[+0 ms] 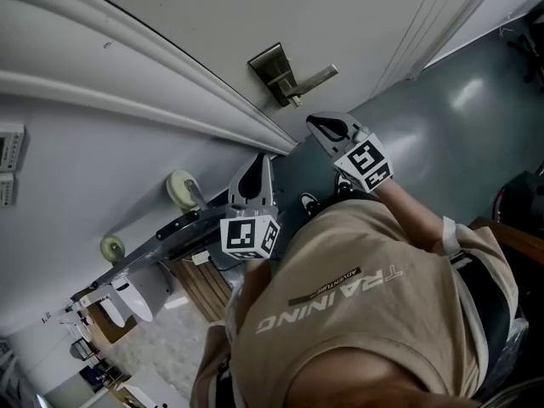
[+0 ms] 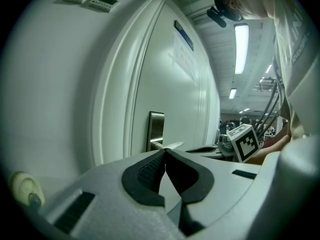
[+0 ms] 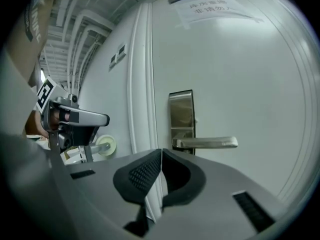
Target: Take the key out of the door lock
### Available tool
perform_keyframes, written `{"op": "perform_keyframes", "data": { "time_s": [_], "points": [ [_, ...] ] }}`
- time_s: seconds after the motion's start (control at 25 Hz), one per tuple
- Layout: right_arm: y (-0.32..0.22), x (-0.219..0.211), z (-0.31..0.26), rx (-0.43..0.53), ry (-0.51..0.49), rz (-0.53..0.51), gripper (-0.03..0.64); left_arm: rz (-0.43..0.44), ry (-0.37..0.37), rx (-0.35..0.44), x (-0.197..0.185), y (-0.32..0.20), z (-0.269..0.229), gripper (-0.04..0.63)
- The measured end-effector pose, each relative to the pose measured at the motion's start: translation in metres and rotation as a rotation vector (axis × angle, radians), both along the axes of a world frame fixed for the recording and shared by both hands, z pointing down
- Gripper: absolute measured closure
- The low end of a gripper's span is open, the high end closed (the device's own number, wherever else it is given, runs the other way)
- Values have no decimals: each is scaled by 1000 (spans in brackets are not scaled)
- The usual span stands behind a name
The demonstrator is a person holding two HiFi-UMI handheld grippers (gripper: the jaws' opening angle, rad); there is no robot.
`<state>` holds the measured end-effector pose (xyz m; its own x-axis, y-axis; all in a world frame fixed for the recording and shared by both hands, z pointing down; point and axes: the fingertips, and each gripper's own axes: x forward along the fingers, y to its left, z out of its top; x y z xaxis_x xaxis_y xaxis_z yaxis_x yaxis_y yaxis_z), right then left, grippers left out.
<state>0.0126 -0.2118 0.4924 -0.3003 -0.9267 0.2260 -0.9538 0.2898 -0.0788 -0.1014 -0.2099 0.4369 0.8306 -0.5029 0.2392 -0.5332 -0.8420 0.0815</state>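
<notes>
At the door (image 1: 357, 7) | left gripper (image 2: 165, 152): jaws together, empty | right gripper (image 3: 161, 152): jaws together, empty | key (image 1: 295, 102): small stub in lock plate (image 1: 272, 65) below lever (image 1: 316, 77), untouched by both grippers

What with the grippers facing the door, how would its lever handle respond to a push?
The lever handle looks like rigid metal, probably unbending. Fixed to its plate at one end, it would likely pivot down. Its sheen hints it's slippery.
</notes>
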Motion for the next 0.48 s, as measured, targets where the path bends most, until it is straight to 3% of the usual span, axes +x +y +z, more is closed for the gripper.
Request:
{"op": "perform_keyframes", "data": {
  "time_s": [0.16,0.48],
  "points": [
    [0,6,17,-48,-10,34,601,-9,31,-48,1,-2,2,589],
    [-17,12,24,-71,-57,95,601,-15,69,-24,1,-26,-14,589]
  ]
}}
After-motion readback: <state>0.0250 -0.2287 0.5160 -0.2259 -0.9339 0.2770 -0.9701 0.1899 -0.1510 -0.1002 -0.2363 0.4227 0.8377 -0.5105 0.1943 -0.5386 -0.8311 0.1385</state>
